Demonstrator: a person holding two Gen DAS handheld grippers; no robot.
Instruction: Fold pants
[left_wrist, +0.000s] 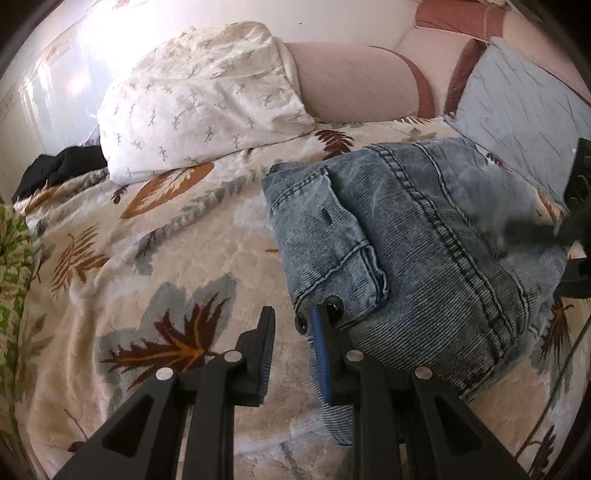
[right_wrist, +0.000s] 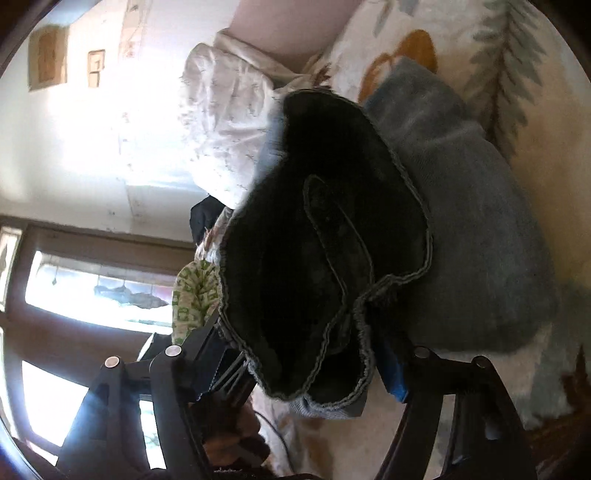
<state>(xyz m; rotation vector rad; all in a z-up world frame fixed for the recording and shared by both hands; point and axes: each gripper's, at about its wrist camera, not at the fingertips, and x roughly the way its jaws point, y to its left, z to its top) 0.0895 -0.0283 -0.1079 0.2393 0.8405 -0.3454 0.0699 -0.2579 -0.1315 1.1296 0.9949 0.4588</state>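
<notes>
Light-blue denim pants (left_wrist: 413, 236) lie folded in a bundle on the leaf-patterned bedspread (left_wrist: 147, 288), waistband and two dark buttons toward me. My left gripper (left_wrist: 293, 317) is open and empty, its right finger lying against the button edge of the pants. The right gripper shows at the right edge of the left wrist view (left_wrist: 576, 221), at the far side of the bundle. In the right wrist view the right gripper (right_wrist: 306, 373) is shut on a fold of the pants (right_wrist: 480, 229), whose dark shaded underside fills the middle of the frame.
A white patterned pillow (left_wrist: 199, 99) and a pale blue pillow (left_wrist: 517, 110) lie at the head of the bed against a pink headboard (left_wrist: 351, 85). A black garment (left_wrist: 59, 166) and a green patterned cloth (left_wrist: 11, 251) lie at the left edge.
</notes>
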